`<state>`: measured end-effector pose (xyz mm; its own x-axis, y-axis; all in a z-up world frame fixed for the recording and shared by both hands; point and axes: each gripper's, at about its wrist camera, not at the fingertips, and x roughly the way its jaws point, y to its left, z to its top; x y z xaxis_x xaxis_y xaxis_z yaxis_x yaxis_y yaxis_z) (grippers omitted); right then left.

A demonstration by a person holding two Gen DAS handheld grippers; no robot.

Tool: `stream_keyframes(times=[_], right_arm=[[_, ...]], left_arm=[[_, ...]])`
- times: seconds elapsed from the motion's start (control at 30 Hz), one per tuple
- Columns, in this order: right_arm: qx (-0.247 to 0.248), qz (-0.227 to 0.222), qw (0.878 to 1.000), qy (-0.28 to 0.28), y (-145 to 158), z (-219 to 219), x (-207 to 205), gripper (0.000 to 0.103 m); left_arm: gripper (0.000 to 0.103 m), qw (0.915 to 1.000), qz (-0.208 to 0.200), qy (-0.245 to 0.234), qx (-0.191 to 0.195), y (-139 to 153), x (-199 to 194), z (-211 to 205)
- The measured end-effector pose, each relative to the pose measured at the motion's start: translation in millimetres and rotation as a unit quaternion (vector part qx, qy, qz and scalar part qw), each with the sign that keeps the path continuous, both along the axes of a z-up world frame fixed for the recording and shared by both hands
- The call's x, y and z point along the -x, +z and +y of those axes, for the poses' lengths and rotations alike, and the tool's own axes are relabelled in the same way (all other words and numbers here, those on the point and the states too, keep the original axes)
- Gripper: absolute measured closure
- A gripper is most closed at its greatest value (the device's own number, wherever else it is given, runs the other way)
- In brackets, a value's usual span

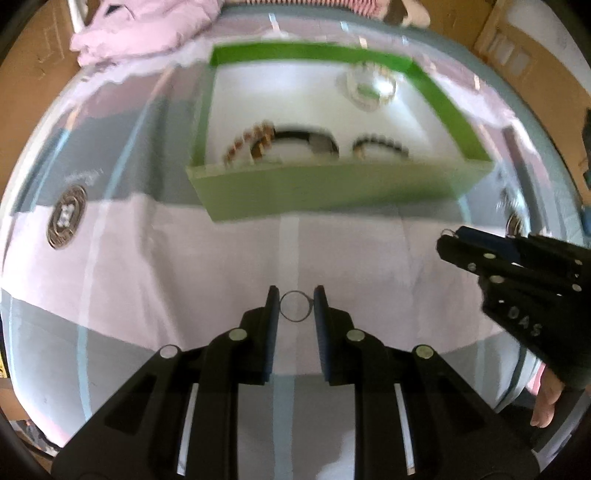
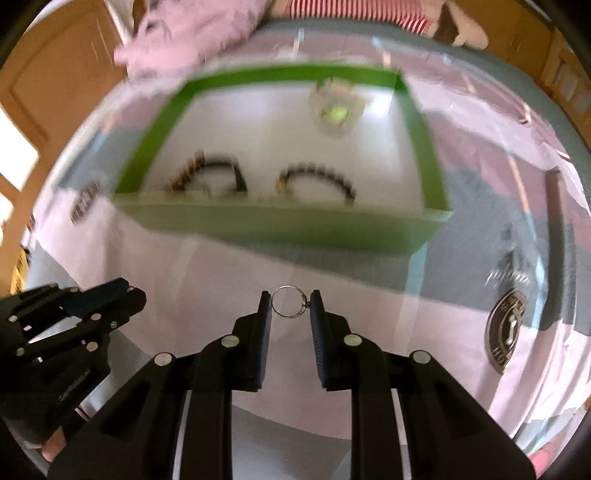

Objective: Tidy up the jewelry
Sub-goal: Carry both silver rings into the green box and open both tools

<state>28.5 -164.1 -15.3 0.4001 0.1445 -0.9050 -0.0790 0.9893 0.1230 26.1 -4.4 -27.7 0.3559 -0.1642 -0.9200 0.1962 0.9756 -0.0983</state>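
Observation:
My left gripper [image 1: 294, 301] is shut on a thin silver ring [image 1: 294, 319], pinched between its fingertips above the bedsheet. My right gripper [image 2: 290, 299] is shut on a second silver ring [image 2: 303, 305] that carries a small stone. The green box [image 1: 325, 188] with a white floor stands just ahead. It holds a brown beaded bracelet [image 1: 243, 142], a black bracelet [image 1: 306, 134], a dark beaded bracelet [image 1: 384, 142] and a clear one [image 1: 369, 88] at the back. The right gripper [image 1: 448, 242] shows at the left view's right edge. The left gripper [image 2: 131, 291] shows at the right view's left edge.
A pink and grey bedsheet with a round emblem [image 1: 66, 218] covers the surface. Crumpled pink clothing [image 1: 140, 29] lies behind the box on the left. Cardboard boxes [image 1: 535, 55] stand at the far right. A person's hand [image 1: 546, 406] grips the right tool.

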Motion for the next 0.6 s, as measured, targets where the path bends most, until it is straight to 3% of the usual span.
stream_keyframes(times=[0.13,0.27,0.43,0.6], right_arm=[[-0.046,-0.067,0.996,-0.035,35.9,-20.0,0.8,0.082],[-0.086,-0.112,0.988,-0.066,49.5,-37.2,-11.5,0.082],[-0.102,-0.109,0.985,-0.085,34.2,-34.5,-39.2,0.082],[-0.090,-0.089,0.989,-0.080,8.0,-23.0,-64.0,0.082]], left_arm=[[0.085,0.9986,-0.046,0.019,0.016,30.5,-4.7,12.8],[0.085,0.9956,-0.077,0.039,0.035,47.0,-24.5,14.0],[0.085,0.9923,-0.095,0.058,0.054,37.4,-62.0,-1.6],[0.084,0.9926,-0.090,0.067,0.046,20.2,-89.0,-5.7]])
